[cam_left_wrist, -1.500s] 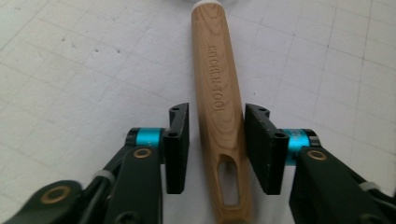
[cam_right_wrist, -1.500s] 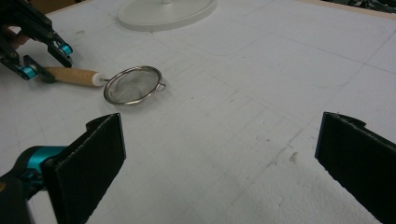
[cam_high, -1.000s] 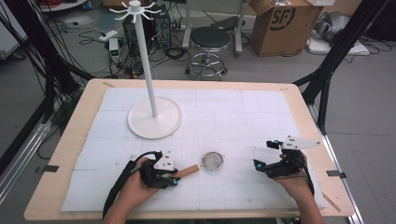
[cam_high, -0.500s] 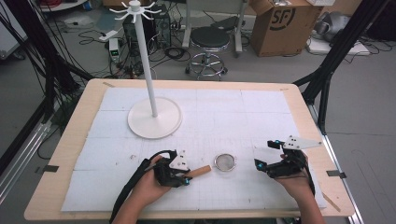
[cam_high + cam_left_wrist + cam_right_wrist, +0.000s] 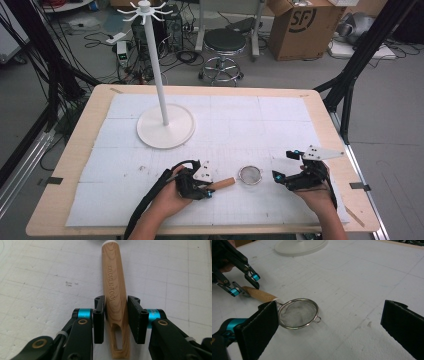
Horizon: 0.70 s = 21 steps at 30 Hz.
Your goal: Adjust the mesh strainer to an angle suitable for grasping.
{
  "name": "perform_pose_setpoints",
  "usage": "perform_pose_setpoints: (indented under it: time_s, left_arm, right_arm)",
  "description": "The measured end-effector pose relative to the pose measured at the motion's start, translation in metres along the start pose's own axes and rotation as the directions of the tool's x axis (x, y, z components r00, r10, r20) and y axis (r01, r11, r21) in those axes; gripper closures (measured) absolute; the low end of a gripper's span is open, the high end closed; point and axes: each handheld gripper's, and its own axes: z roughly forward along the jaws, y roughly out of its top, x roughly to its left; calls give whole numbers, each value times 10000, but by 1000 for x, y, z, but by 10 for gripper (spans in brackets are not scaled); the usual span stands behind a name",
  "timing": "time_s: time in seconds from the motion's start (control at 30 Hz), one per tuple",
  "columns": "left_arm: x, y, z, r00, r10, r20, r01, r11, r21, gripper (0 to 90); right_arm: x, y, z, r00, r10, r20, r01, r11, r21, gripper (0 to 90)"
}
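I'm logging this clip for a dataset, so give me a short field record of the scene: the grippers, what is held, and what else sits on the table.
left gripper: shut on the strainer's wooden handle
right gripper: open, holding nothing
strainer: mesh bowl resting on the white mat, between the two grippers
stand: white, upright, round base at the mat's far left

Strainer [image 5: 298,313]: shiny metal rim, fine wire mesh, handle [image 5: 115,290] of smooth grained wood. Mat [image 5: 250,120] matt white, rough; table [image 5: 85,125] pale wood; gripper [image 5: 117,320] pads matt black
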Motion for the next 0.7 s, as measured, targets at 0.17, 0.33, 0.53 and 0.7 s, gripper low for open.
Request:
perform_pose_setpoints:
  time_s: [0.17,0.33,0.53,0.7]
  left_arm:
    - [-1,-2,1,9994,11,-335,-11,10000,6,605]
    - [1,-8,-4,9996,-80,-265,80,10000,7,590]
    - [2,-8,-5,9999,144,60,-145,9998,153,681]
    - [-1,-1,1,9997,259,-55,-259,9997,-5,694]
  right_arm:
    - [0,0,0,10000,-23,-15,23,10000,-5,5]
    - [0,0,0,10000,-28,-22,28,10000,-9,5]
    - [0,0,0,10000,-14,-35,14,10000,14,5]
    - [1,0,2,10000,-64,-27,64,10000,22,5]
